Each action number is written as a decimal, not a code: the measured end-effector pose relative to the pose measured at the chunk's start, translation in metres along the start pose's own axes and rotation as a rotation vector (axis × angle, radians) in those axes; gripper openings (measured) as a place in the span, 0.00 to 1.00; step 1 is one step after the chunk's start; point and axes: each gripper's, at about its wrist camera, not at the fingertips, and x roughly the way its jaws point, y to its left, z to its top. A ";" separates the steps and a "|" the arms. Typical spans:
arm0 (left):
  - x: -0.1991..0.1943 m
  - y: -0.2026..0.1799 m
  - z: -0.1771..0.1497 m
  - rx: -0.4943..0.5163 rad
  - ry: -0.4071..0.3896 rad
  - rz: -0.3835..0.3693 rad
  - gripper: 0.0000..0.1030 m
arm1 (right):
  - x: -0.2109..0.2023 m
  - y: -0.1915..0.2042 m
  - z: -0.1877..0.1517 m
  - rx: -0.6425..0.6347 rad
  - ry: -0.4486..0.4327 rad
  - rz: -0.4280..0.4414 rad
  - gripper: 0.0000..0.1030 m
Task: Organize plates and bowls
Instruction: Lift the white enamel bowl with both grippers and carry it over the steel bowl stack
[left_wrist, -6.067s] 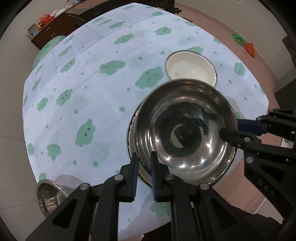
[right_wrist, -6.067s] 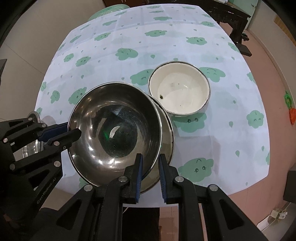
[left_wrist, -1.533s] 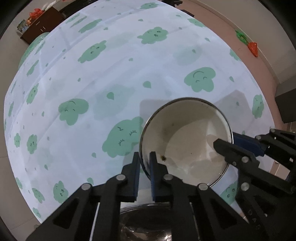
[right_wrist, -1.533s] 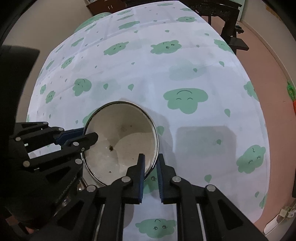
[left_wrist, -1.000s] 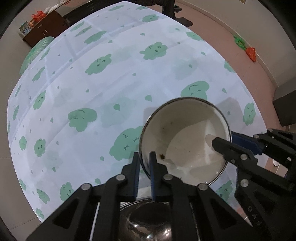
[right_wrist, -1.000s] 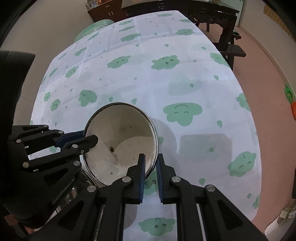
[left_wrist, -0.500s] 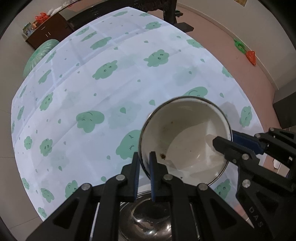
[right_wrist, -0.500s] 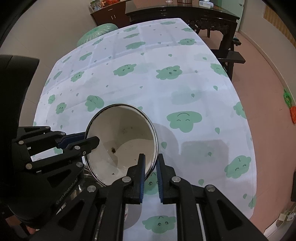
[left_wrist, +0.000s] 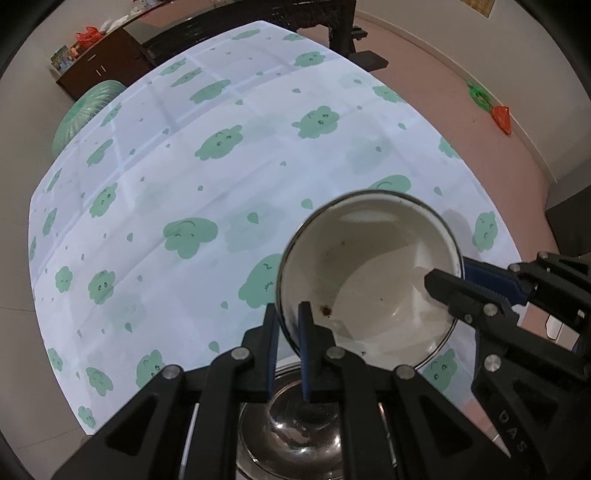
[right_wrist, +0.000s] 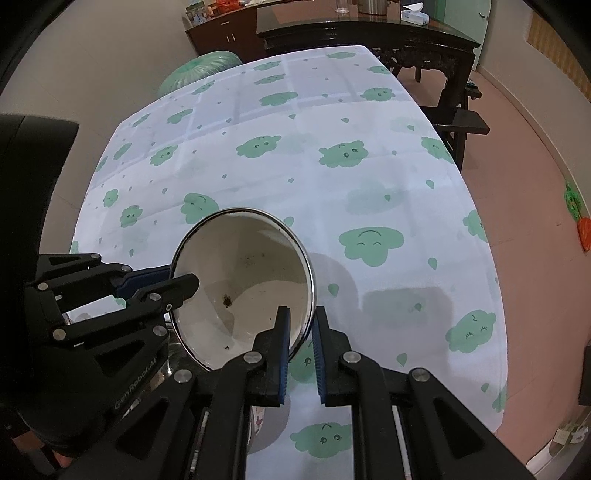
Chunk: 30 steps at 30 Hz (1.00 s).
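A white enamel bowl (left_wrist: 373, 273) with a dark metal rim is held in the air above the table, gripped on opposite sides of its rim. My left gripper (left_wrist: 289, 314) is shut on its near-left rim. My right gripper (right_wrist: 300, 317) is shut on its other side; the bowl (right_wrist: 243, 280) tilts toward that camera. The right gripper also shows in the left wrist view (left_wrist: 448, 280), and the left gripper in the right wrist view (right_wrist: 177, 278). A steel bowl (left_wrist: 295, 439) sits below, between the left gripper's arms; part of it is hidden.
The table (right_wrist: 332, 122) wears a white cloth with green cloud prints. A dark wooden table (right_wrist: 369, 29) and a bench (right_wrist: 458, 125) stand beyond it. A green round stool (left_wrist: 81, 110) stands at the far left corner. Pink floor lies to the right.
Both grippers have lifted the white bowl higher and drawn it back toward the near edge. More of the steel bowl shows beneath it than half a second ago.
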 end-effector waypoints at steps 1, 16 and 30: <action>-0.001 0.000 -0.001 -0.001 -0.001 0.001 0.07 | -0.001 0.001 0.000 -0.002 -0.002 0.000 0.13; -0.017 0.006 -0.015 -0.007 -0.017 0.013 0.07 | -0.014 0.013 -0.008 -0.025 -0.013 0.009 0.13; -0.027 0.014 -0.031 -0.017 -0.022 0.018 0.07 | -0.022 0.030 -0.016 -0.049 -0.017 0.010 0.13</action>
